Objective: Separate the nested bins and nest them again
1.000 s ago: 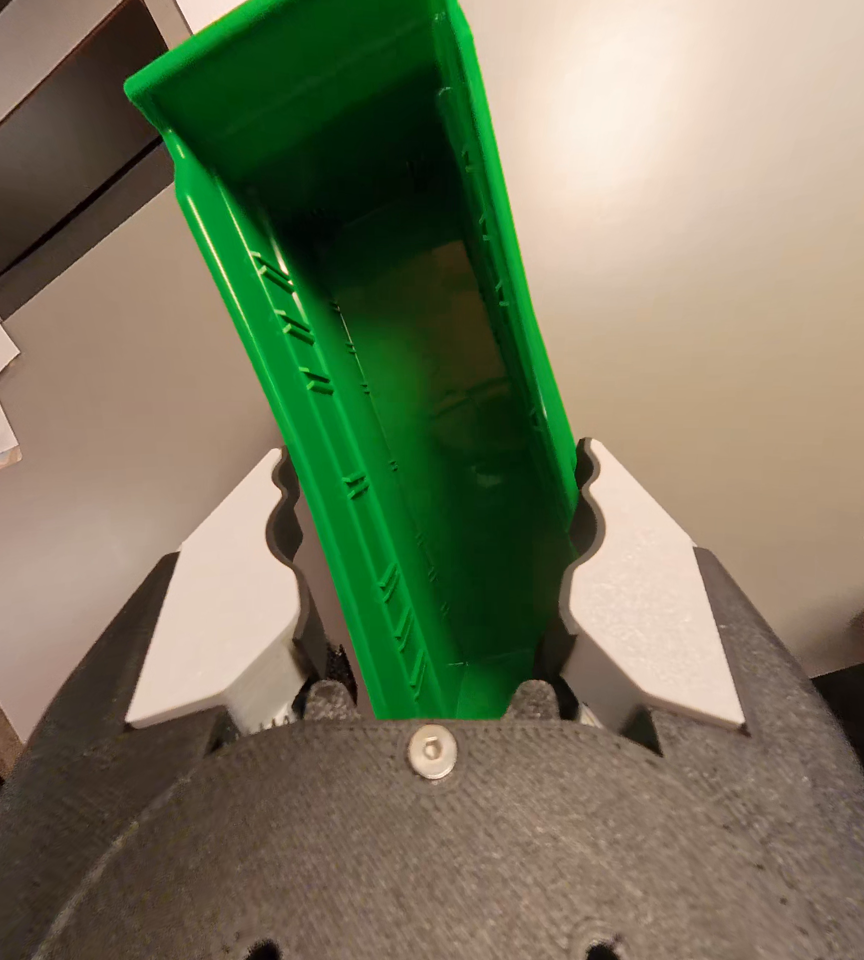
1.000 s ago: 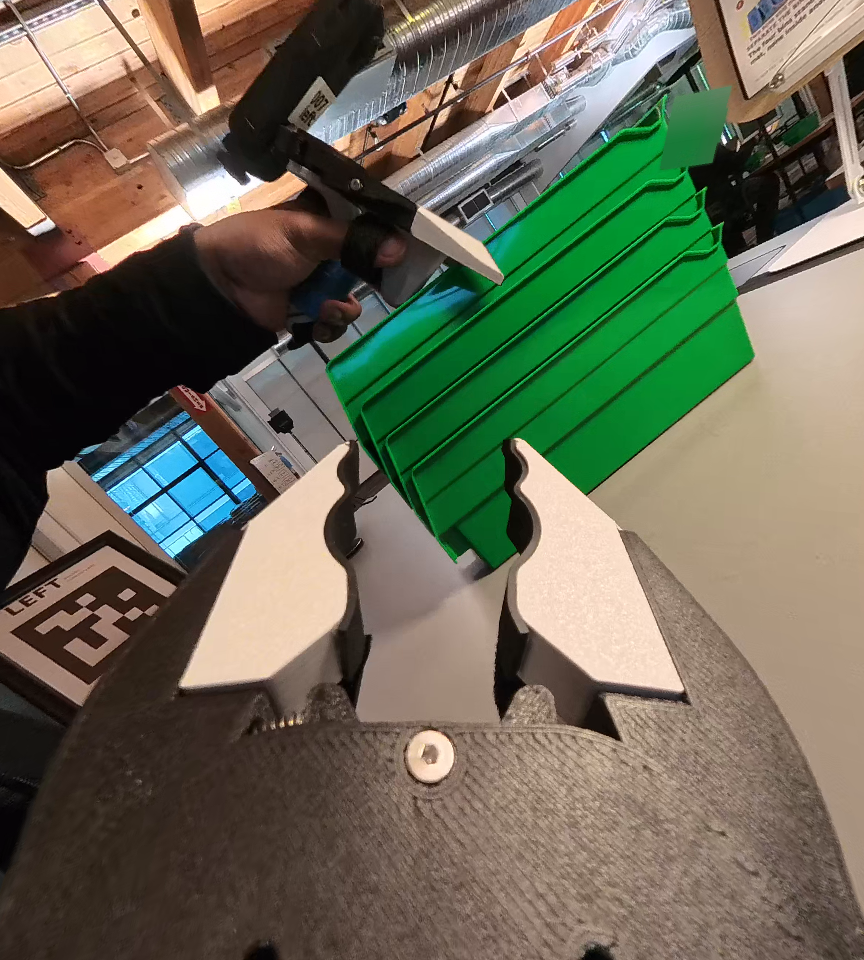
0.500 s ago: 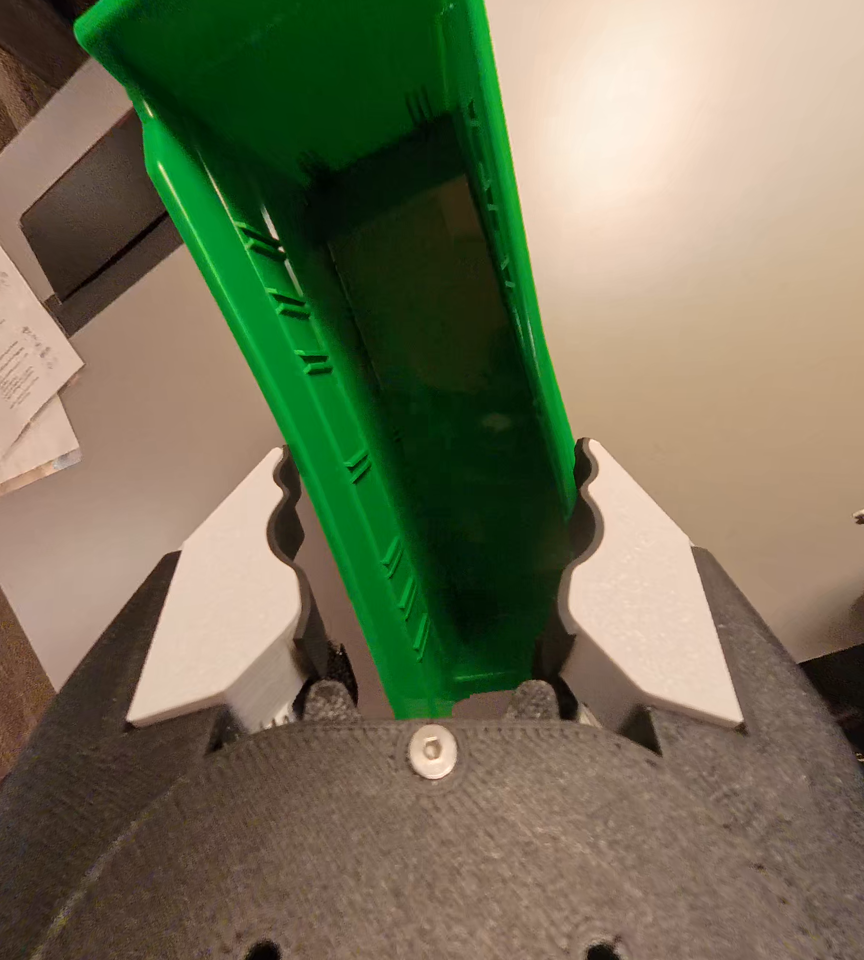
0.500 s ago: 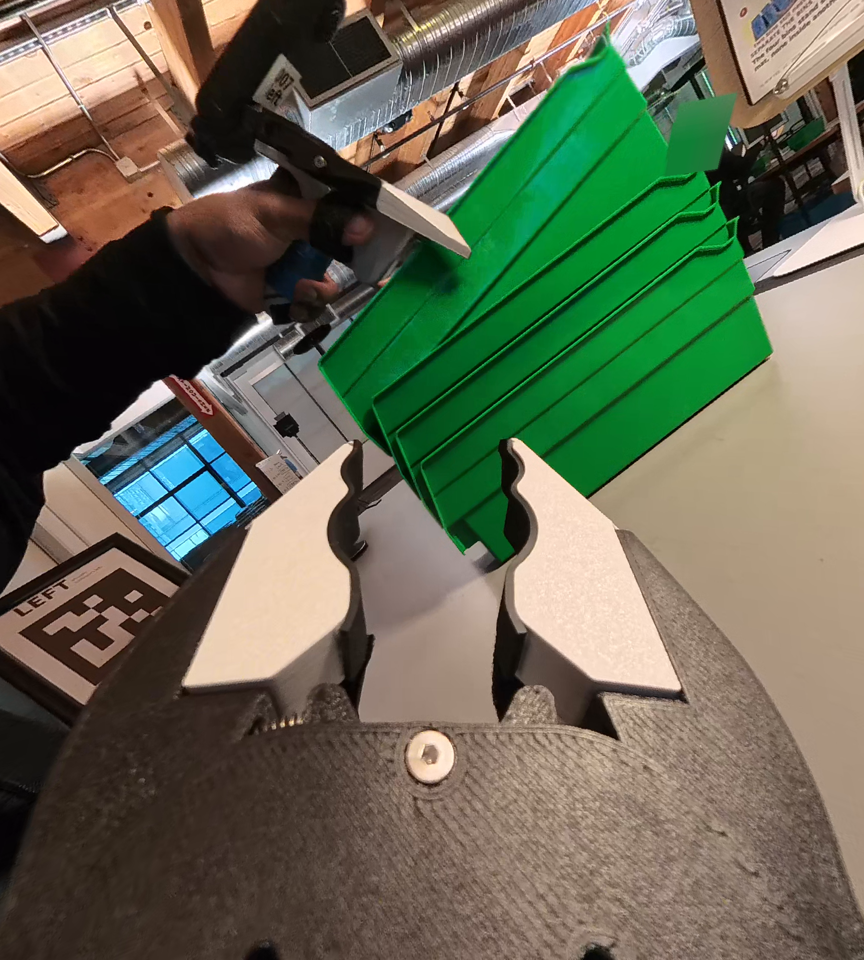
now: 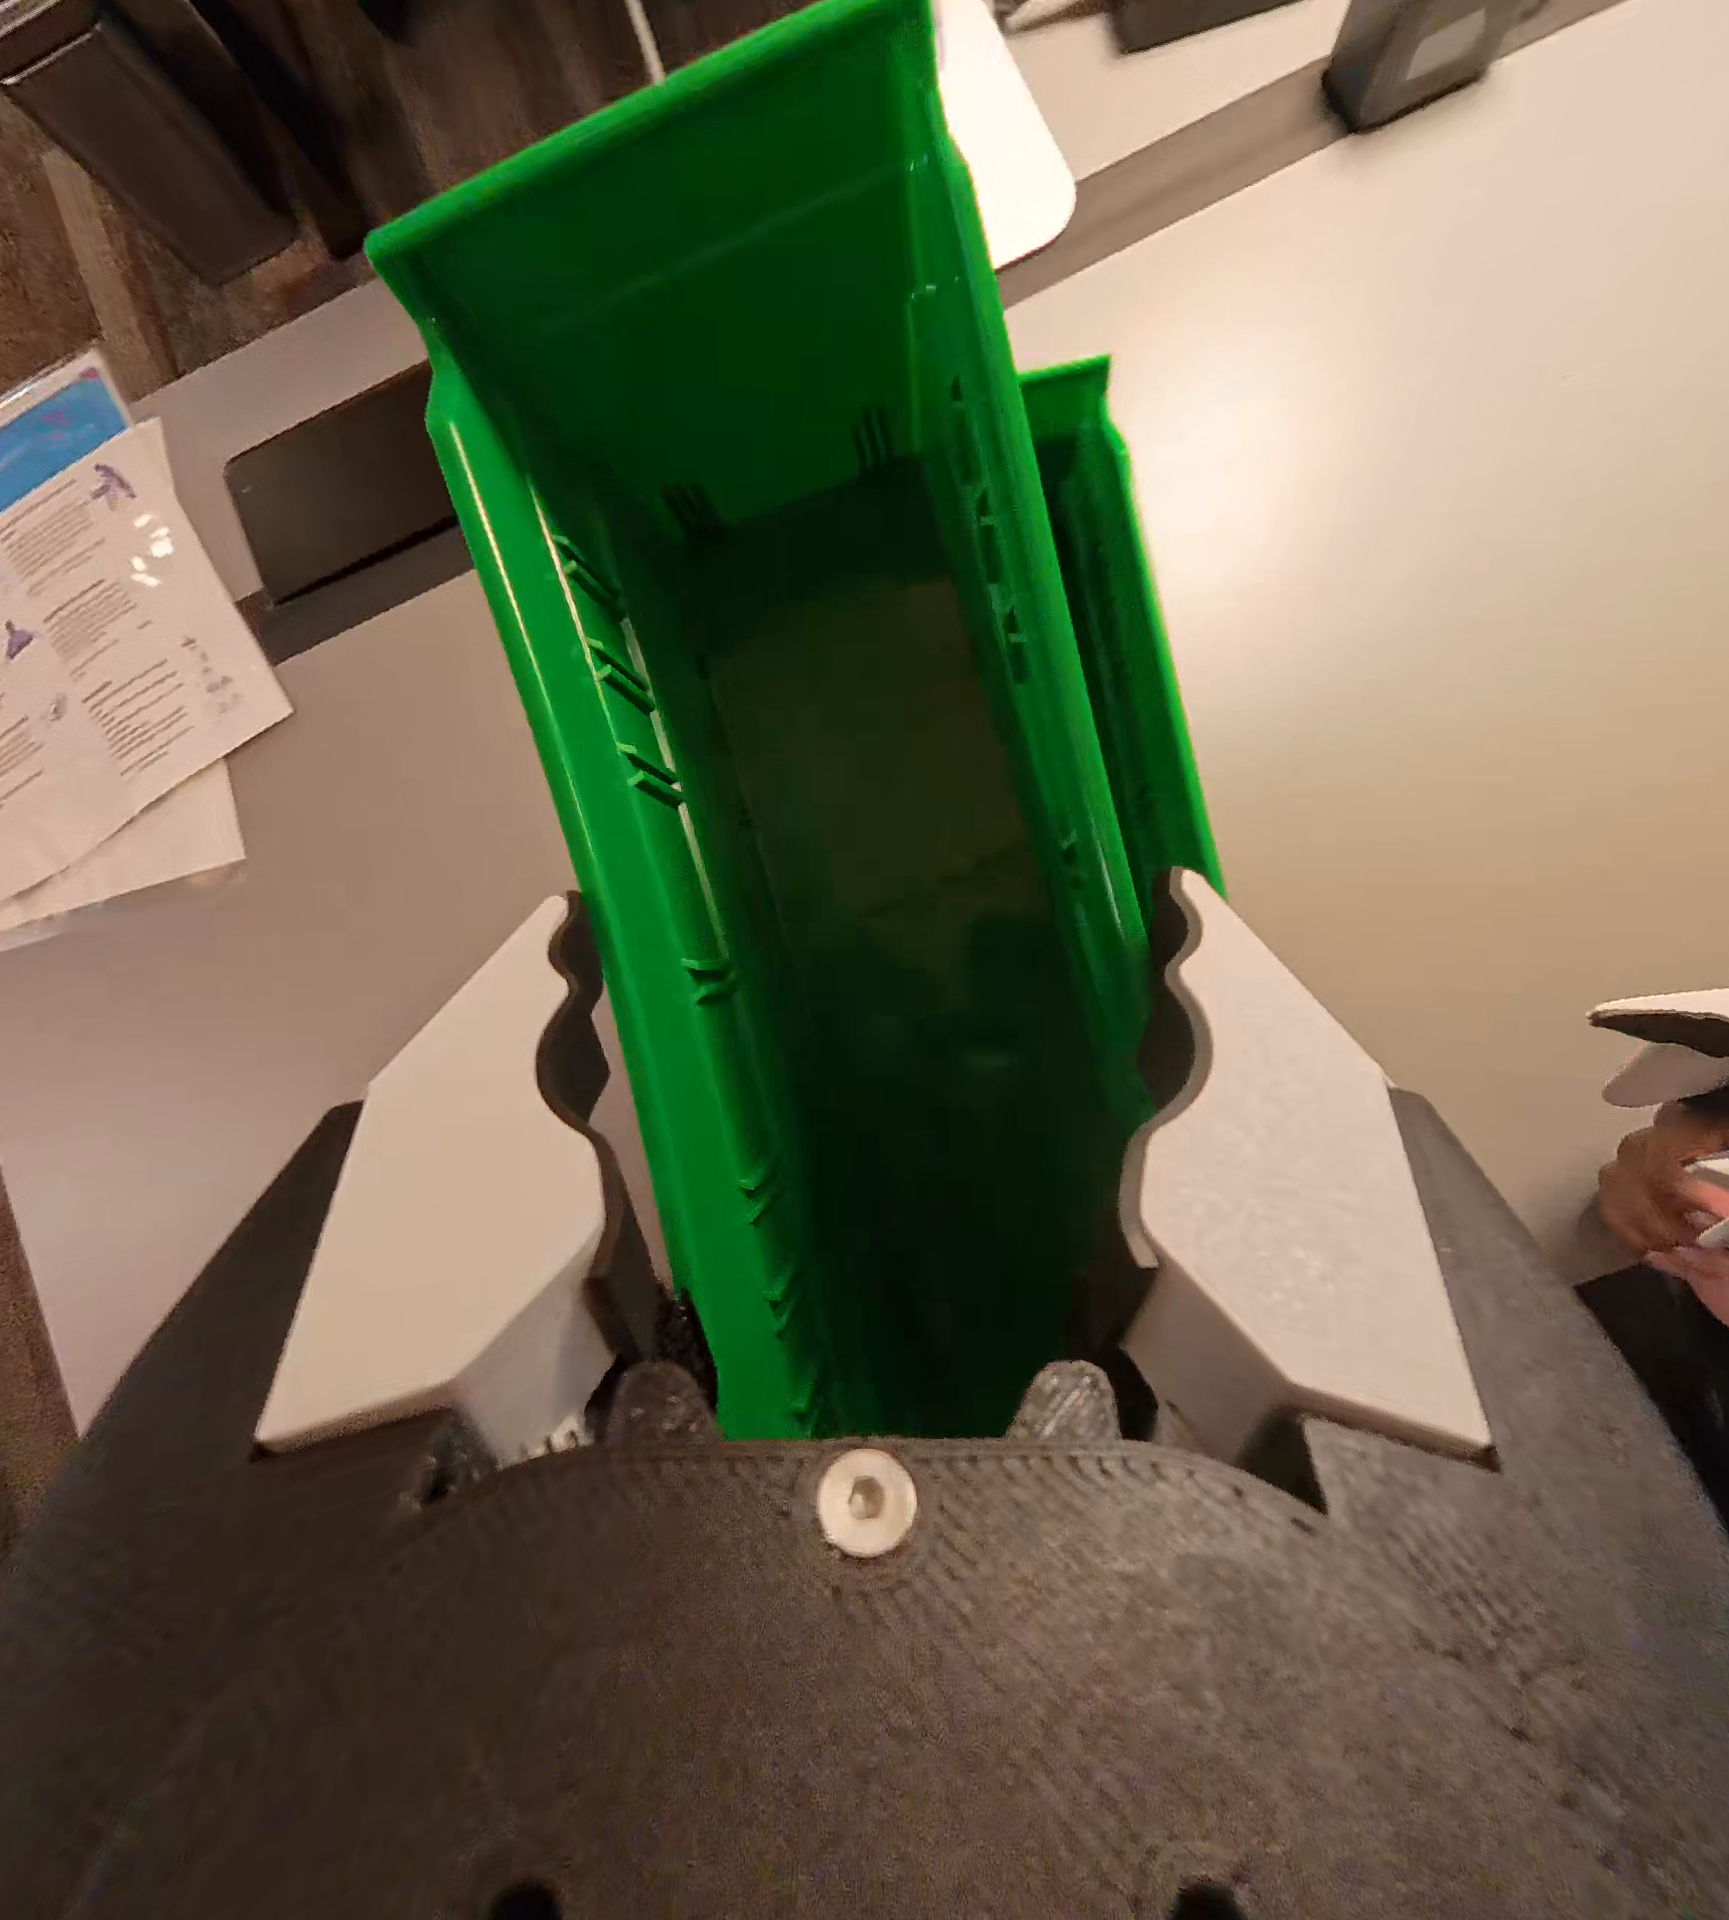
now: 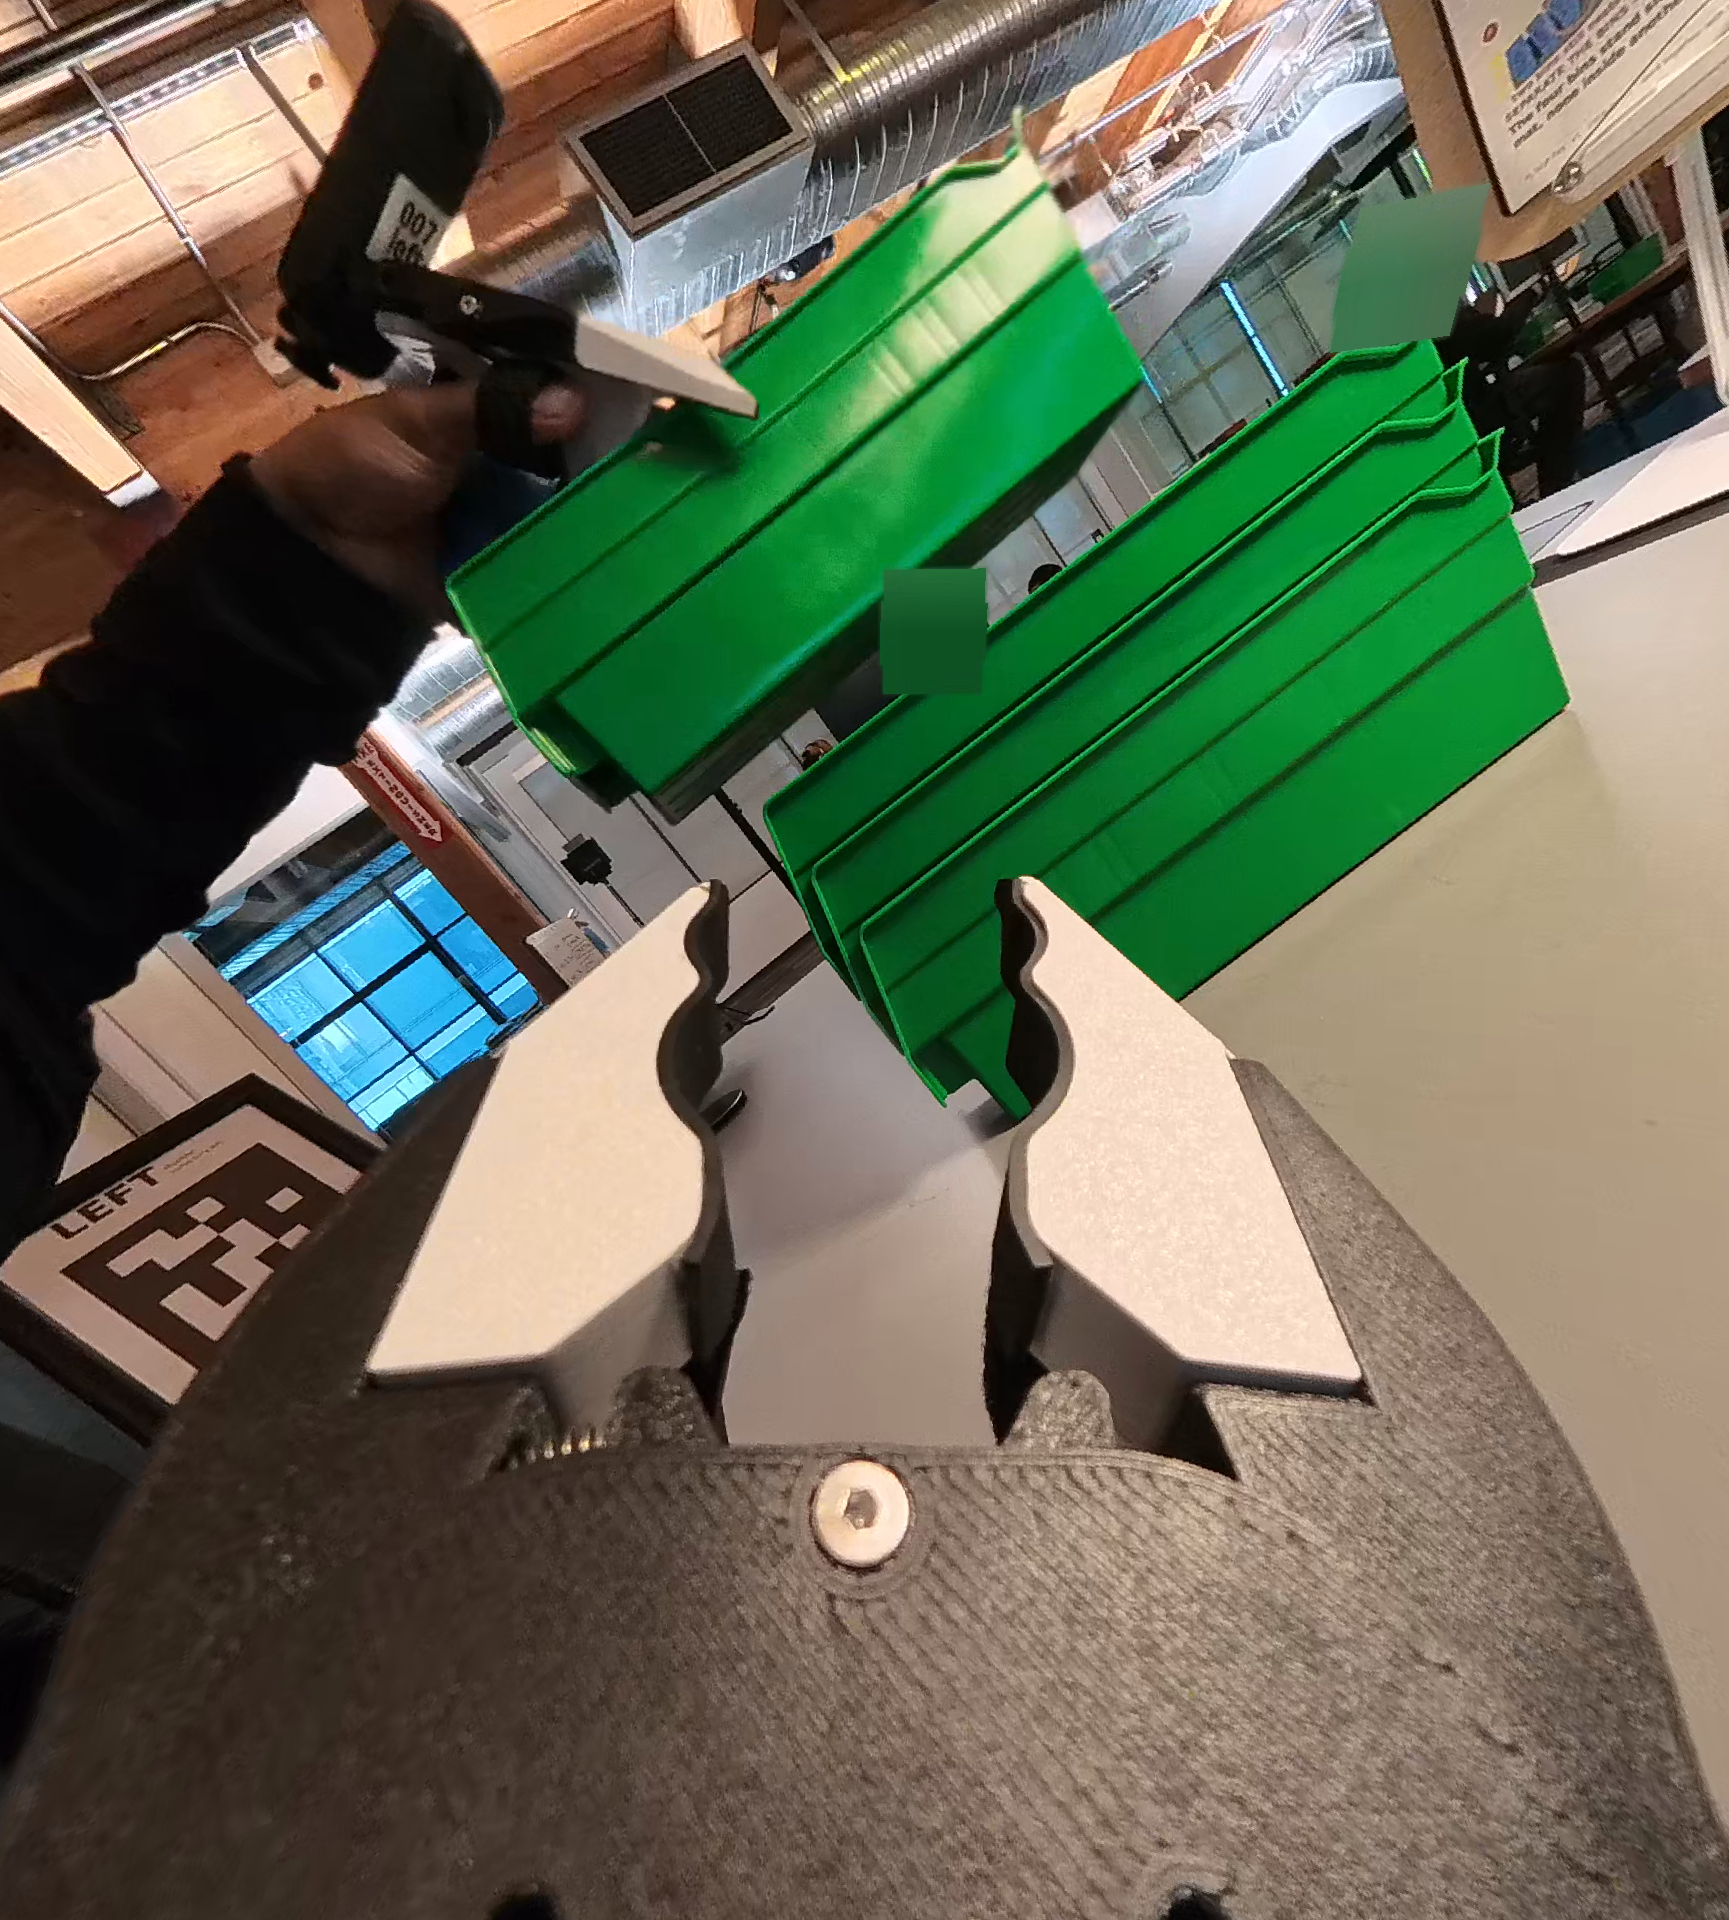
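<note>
Two wrist views of one instant. Left tongs [image 5: 870,1049] are spread wide around one green bin [image 5: 798,644], which runs lengthwise between the fingers toward twelve o'clock; the right finger [image 5: 1244,1164] lies against the bin's wall, while the left finger [image 5: 486,1153] meets the other wall near its tip. The near end of this bin is cut off behind the tongs' dark body, and its floor is too shadowed to make out. In the right wrist view the same bin [image 6: 787,499] hangs in the air at eleven o'clock, clear of the rest. Three more bins stay nested as a stack [image 6: 1203,748] on the pale bench [image 6: 1462,1247], toward one o'clock. Right tongs [image 6: 865,997] stand apart, with only bench between them; the right finger [image 6: 1130,1122] covers the stack's near lower corner, so contact there cannot be told. Printed papers [image 5: 81,665] lie at nine o'clock in the left view, partly cut off by the frame edge.
</note>
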The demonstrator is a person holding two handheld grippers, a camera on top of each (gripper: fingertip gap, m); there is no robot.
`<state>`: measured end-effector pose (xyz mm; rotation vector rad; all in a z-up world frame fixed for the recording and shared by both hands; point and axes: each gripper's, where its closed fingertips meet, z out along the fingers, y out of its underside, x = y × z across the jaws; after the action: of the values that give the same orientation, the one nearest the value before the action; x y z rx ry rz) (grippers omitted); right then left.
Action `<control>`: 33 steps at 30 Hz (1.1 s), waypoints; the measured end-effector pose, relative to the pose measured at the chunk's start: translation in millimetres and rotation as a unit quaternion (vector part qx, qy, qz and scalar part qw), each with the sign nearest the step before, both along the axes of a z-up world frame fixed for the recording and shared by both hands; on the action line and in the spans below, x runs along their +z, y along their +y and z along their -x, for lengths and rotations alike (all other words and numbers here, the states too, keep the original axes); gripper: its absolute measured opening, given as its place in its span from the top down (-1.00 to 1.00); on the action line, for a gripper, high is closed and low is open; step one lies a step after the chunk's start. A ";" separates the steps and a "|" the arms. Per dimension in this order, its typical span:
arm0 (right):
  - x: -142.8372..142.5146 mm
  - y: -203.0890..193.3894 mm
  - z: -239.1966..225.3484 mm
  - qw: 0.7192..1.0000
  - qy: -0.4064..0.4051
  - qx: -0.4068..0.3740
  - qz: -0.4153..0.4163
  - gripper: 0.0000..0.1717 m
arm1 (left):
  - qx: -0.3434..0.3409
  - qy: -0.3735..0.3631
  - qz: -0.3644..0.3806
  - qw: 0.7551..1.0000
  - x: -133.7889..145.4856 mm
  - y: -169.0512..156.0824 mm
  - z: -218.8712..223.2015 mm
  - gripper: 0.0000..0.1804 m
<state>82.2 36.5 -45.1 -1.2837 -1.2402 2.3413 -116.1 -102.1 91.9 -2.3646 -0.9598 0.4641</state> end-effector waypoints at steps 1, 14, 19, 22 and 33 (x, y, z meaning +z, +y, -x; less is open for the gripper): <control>-0.1 -0.3 0.1 1.000 0.000 0.000 -0.001 0.38 | 0.008 0.003 -0.002 1.000 2.9 -10.1 2.2 -0.17; -1.9 -3.1 1.0 1.000 -0.005 0.002 -0.009 0.39 | 0.104 -0.039 0.021 0.994 -103.2 -122.1 48.6 -0.17; -2.5 -3.4 1.4 1.000 -0.007 0.002 -0.010 0.39 | 0.108 -0.051 0.056 0.991 -151.9 -139.9 55.7 -0.18; -3.1 -3.8 1.8 1.000 -0.009 0.003 -0.011 0.39 | 0.110 -0.049 0.071 0.990 -170.2 -145.6 56.1 -0.21; -2.0 -3.6 0.8 1.000 -0.007 0.008 -0.004 0.40 | 0.129 0.013 0.093 0.987 -159.3 -148.3 56.9 -0.47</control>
<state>81.4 33.0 -47.2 -1.2934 -1.2675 2.3404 -173.0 -250.4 -67.4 -2.3988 -1.2664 0.7107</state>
